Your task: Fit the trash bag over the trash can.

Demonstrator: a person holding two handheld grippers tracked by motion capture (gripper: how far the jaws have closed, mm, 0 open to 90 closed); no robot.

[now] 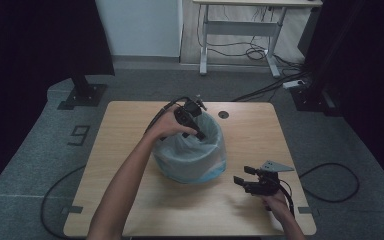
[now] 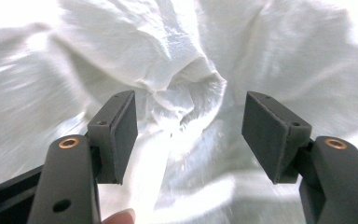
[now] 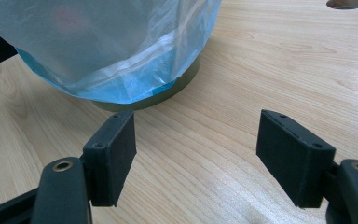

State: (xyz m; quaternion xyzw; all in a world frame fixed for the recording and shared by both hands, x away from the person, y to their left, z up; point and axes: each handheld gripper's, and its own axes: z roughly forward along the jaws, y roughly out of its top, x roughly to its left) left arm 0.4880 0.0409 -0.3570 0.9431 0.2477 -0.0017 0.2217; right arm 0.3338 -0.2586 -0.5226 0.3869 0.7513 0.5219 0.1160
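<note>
A small round bin [image 1: 190,155] lined with a pale blue plastic bag stands in the middle of the wooden table [image 1: 125,130]. My left gripper [image 1: 199,134] points down into the bin's mouth from the far side, jaws open. In the left gripper view its open jaws [image 2: 189,135] hang over the crumpled white-looking liner [image 2: 186,88], with nothing between them. My right gripper [image 1: 243,176] rests low over the table to the right of the bin, open and empty. In the right gripper view the bag-covered bin [image 3: 112,51] sits just ahead and left of the right gripper [image 3: 196,144].
A round cable hole [image 1: 223,114] lies in the table behind the bin. Cables trail over the grey carpet on both sides. A desk frame [image 1: 240,35] and dark stands are beyond the table. Bare tabletop lies in front of the bin.
</note>
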